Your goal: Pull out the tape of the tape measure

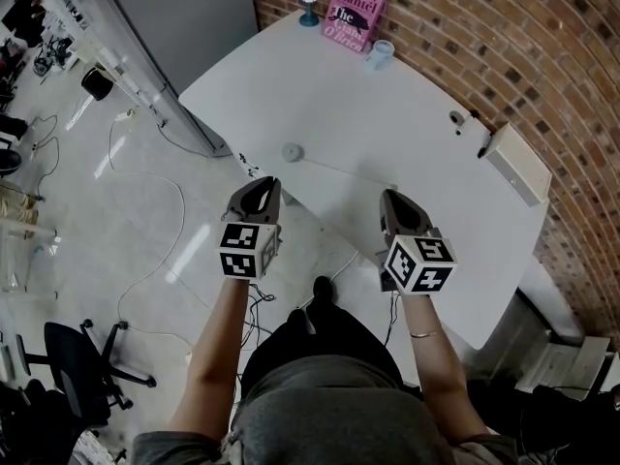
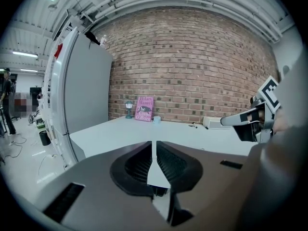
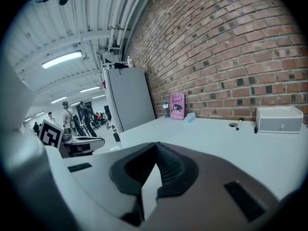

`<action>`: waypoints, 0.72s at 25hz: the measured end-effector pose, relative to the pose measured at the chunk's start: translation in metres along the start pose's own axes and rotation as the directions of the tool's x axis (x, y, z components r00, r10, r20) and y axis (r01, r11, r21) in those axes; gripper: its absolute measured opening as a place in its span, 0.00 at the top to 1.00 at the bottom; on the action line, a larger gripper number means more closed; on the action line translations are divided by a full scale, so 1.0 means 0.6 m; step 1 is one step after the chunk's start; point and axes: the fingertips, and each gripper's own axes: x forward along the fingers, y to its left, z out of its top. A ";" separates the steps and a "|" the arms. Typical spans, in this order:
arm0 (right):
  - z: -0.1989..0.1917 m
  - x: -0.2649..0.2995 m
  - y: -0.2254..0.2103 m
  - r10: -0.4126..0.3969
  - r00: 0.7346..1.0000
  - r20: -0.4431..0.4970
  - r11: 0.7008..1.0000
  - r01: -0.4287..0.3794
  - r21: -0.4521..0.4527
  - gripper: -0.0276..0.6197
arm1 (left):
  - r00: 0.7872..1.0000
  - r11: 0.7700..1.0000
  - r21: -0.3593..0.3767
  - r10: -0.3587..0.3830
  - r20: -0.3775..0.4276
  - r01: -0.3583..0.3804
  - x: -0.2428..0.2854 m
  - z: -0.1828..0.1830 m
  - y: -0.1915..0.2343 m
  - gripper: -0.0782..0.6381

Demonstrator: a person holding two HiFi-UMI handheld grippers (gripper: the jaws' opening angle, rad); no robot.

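**Both tongs at the near table edge, tape measure lying beyond them**

Left tongs (image 1: 260, 187): near-left of the tape measure (image 1: 293, 152), just off the table (image 1: 387, 95) edge and over the floor. In my left gripper view (image 2: 153, 146) the jaws stand narrow, with a thin slit between the pads and nothing in it.

Tape measure: a small round pale case, flat on the white table close to its front edge. Neither tongs touches the case. A thin strip (image 1: 344, 170) runs from it rightward and toward me. It ends by my right tongs' tips; I cannot tell whether it touches them.

Pink book (image 1: 355, 13): well beyond the tape measure, upright.

Right tongs (image 1: 392, 200): near-right of the tape measure. In the right gripper view (image 3: 155, 146) the jaws are pressed together with nothing visible between them.

White box (image 1: 516, 163): far right of the tape measure.
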 end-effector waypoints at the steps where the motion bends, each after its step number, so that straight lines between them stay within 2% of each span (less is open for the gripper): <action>1: 0.000 -0.002 0.001 -0.001 1.000 0.001 1.000 0.001 -0.003 0.95 | 1.000 1.000 -0.002 0.001 0.004 -0.001 -0.003 0.001 -0.001 0.83; 18: 0.002 -0.001 0.018 -0.017 1.000 0.018 0.999 0.017 -0.042 0.95 | 1.000 1.000 0.003 -0.001 0.014 0.001 -0.012 -0.004 0.002 0.83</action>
